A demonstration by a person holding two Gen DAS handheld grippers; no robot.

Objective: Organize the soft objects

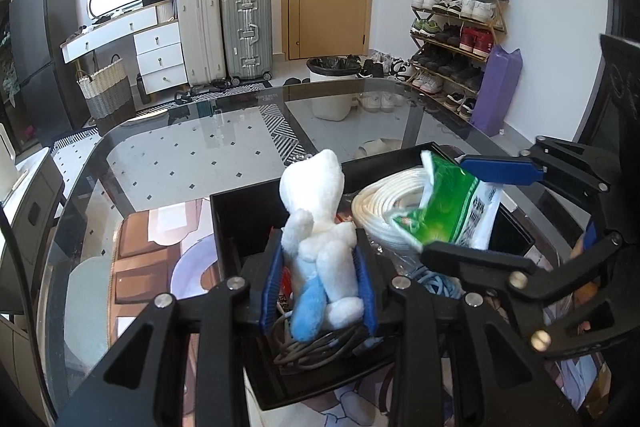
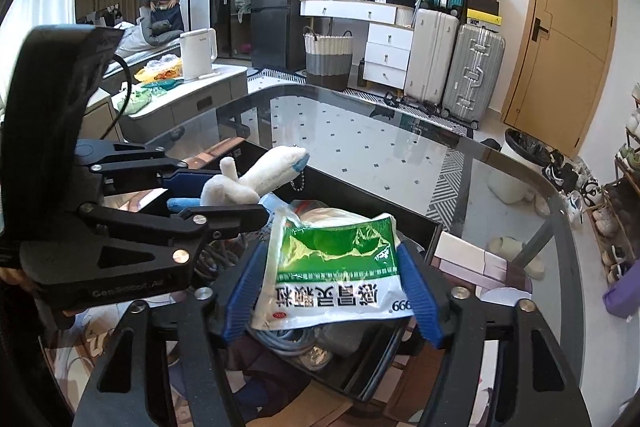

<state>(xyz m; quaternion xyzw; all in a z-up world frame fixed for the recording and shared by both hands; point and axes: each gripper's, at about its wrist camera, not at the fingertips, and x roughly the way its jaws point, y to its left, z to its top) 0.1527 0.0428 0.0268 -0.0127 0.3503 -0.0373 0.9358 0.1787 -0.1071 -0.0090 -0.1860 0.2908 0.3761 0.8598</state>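
Left tool (image 1: 320, 283) clamps the plush toy (image 1: 320, 227); right tool (image 2: 332, 291) brackets the green-and-white packet (image 2: 336, 267).

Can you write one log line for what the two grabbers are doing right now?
left gripper: shut on plush toy | right gripper: around green packet | both above black box

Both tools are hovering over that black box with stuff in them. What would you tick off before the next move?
1. Plush toy clamped in left tool: ok.
2. Green-and-white packet between right tool pads: ok, but firm grip: cannot tell.
3. Both items above black box: ok.
4. Free space in box beside rope coil and cables: cannot tell.
5. Tools clear of each other: ok.
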